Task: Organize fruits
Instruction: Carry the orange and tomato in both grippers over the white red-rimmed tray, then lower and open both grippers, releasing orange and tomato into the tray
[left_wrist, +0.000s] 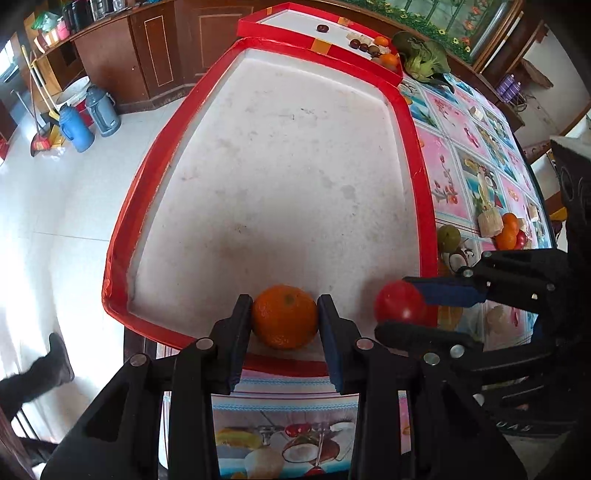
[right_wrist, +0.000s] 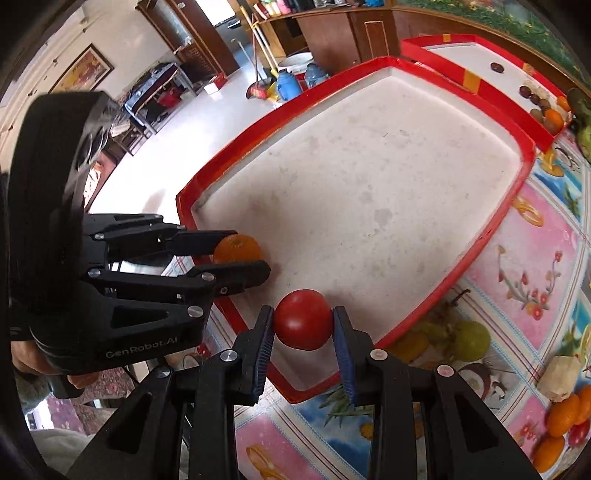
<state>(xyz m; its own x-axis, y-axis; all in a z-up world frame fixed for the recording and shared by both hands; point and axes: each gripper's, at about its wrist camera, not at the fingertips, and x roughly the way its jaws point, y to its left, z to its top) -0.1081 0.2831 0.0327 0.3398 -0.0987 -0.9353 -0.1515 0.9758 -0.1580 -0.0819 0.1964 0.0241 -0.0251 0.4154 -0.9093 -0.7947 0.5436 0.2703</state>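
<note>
My left gripper (left_wrist: 284, 317) is shut on an orange (left_wrist: 285, 316) and holds it over the near edge of a large white tray with a red rim (left_wrist: 122, 236). My right gripper (right_wrist: 303, 325) is shut on a red tomato (right_wrist: 303, 319) over the tray's near right corner (right_wrist: 295, 391). In the left wrist view the tomato (left_wrist: 400, 302) and right gripper (left_wrist: 410, 304) sit just right of the orange. In the right wrist view the orange (right_wrist: 238, 248) and left gripper (right_wrist: 243, 254) sit to the left.
Loose fruit lies on the flowered tablecloth right of the tray: a green fruit (right_wrist: 471, 340), oranges (right_wrist: 563, 410) and a pale chunk (right_wrist: 561, 378). A second red-rimmed tray (left_wrist: 284, 31) behind holds small fruits. Green vegetables (left_wrist: 421, 55) lie beside it. The floor is to the left.
</note>
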